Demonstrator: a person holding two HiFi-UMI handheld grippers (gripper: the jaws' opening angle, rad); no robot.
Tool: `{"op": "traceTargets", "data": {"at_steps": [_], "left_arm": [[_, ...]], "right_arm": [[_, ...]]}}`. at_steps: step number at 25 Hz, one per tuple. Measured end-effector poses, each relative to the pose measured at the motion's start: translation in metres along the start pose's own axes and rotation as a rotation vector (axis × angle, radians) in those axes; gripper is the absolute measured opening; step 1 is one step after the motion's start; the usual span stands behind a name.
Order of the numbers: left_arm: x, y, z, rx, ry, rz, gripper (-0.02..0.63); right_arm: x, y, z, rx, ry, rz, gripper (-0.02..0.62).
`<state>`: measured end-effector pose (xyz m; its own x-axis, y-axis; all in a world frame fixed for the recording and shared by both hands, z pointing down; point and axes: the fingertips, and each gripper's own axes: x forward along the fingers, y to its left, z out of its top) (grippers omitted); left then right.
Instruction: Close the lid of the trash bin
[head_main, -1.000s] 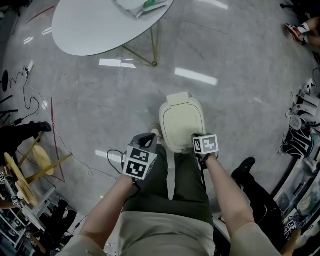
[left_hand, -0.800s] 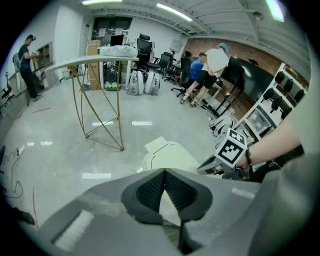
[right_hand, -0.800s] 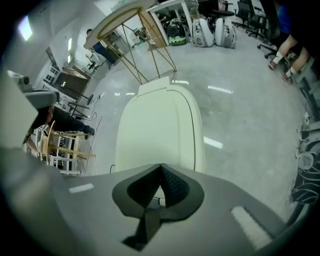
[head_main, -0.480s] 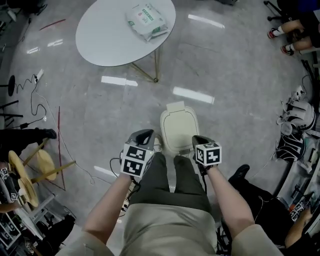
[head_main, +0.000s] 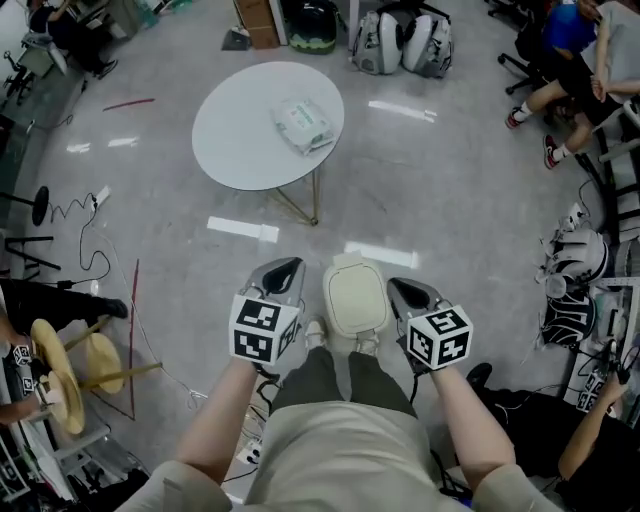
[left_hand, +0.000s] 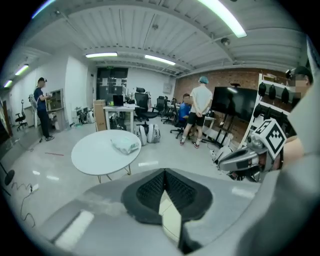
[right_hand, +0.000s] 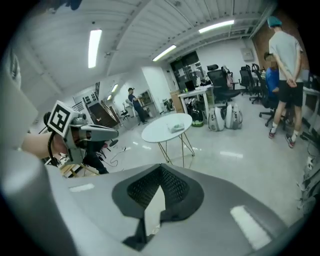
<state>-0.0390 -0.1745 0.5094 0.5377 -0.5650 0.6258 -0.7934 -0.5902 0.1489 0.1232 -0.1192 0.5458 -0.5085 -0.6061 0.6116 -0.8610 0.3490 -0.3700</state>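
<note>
The left hand-held gripper (head_main: 282, 270) has its jaws pressed together at the tips with nothing between them. A sliver of cream shows through the narrow gap behind the tips in the left gripper view. The right hand-held gripper (head_main: 405, 291) is pressed together in the same way and is also empty. Both are held out level, side by side and apart, each pointing away from the person.

Between them, down on the grey floor (head_main: 460, 190), stands the cream trash bin (head_main: 334, 303). Its lid (head_main: 357, 295) lies flat and closed, and neither hand-held gripper touches it. The person's shoes (head_main: 316, 333) sit just at the bin's near edge.

Farther out is a round white counter (head_main: 240, 140) on thin gold legs, with a wrapped packet (head_main: 305, 123) lying on it. Bags (head_main: 400, 42) stand beyond it.
</note>
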Motion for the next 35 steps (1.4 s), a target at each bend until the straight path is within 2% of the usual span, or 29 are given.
{"op": "traceTargets", "data": {"at_steps": [10, 13, 17, 20, 24, 27, 35], "left_arm": [[-0.113, -0.03, 0.139, 0.187, -0.31, 0.042, 0.003], [-0.144, -0.039, 0.165, 0.228, -0.386, 0.057, 0.003], [-0.182, -0.059, 0.191, 0.219, -0.508, 0.057, 0.003], [-0.203, -0.074, 0.206, 0.258, -0.574, 0.057, 0.003], [-0.217, -0.082, 0.213, 0.311, -0.595, 0.07, 0.003], [-0.218, -0.084, 0.215, 0.296, -0.586, 0.073, 0.003], [-0.216, -0.083, 0.211, 0.285, -0.58, 0.101, 0.003]], "right_arm": [[-0.116, 0.086, 0.146, -0.152, -0.335, 0.065, 0.003], [-0.145, 0.11, 0.174, -0.211, -0.415, 0.082, 0.003], [-0.186, 0.138, 0.205, -0.285, -0.529, 0.083, 0.003], [-0.214, 0.154, 0.226, -0.318, -0.624, 0.084, 0.003], [-0.233, 0.17, 0.241, -0.349, -0.67, 0.115, 0.003], [-0.235, 0.172, 0.247, -0.342, -0.664, 0.14, 0.003], [-0.236, 0.166, 0.246, -0.359, -0.658, 0.131, 0.003]]}}
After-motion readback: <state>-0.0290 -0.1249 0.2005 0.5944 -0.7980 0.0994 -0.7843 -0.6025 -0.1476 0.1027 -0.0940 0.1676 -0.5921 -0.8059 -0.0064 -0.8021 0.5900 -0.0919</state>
